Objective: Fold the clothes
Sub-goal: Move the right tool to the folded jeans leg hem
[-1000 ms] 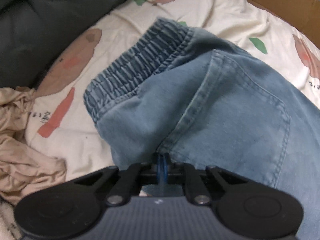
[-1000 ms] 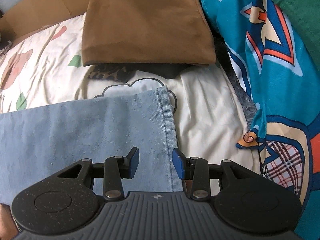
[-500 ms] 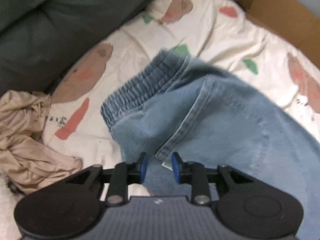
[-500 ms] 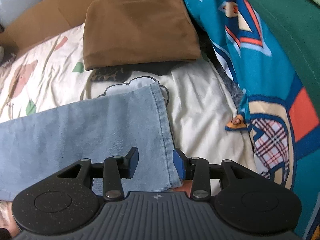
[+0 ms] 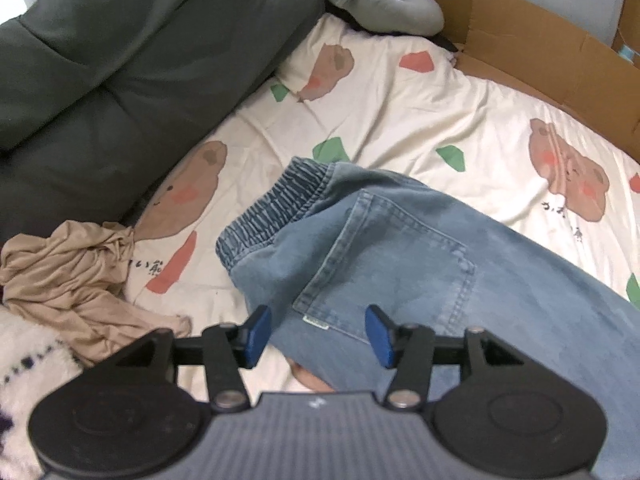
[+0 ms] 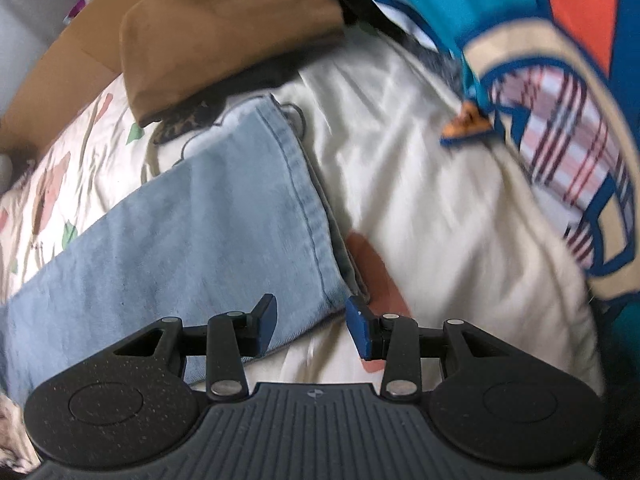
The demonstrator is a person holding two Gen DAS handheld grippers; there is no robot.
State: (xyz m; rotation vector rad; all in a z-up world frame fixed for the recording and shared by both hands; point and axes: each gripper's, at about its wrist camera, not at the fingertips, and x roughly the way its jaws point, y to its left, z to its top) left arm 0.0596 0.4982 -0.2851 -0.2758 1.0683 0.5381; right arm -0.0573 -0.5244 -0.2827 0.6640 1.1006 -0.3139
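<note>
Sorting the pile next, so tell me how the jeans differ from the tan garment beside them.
The jeans are blue denim; the tan garment is thin beige fabric. The jeans lie spread out flat, with waistband and back pocket showing, while the tan garment sits crumpled in a heap. The jeans cover far more of the sheet than the tan garment. Both rest on the printed bedsheet, and neither is held.

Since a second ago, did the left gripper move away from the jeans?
Yes. The left gripper has pulled up and back from the jeans: more of the bear-print sheet shows around them now. Its jaws have just been opening and pinch nothing.
</note>
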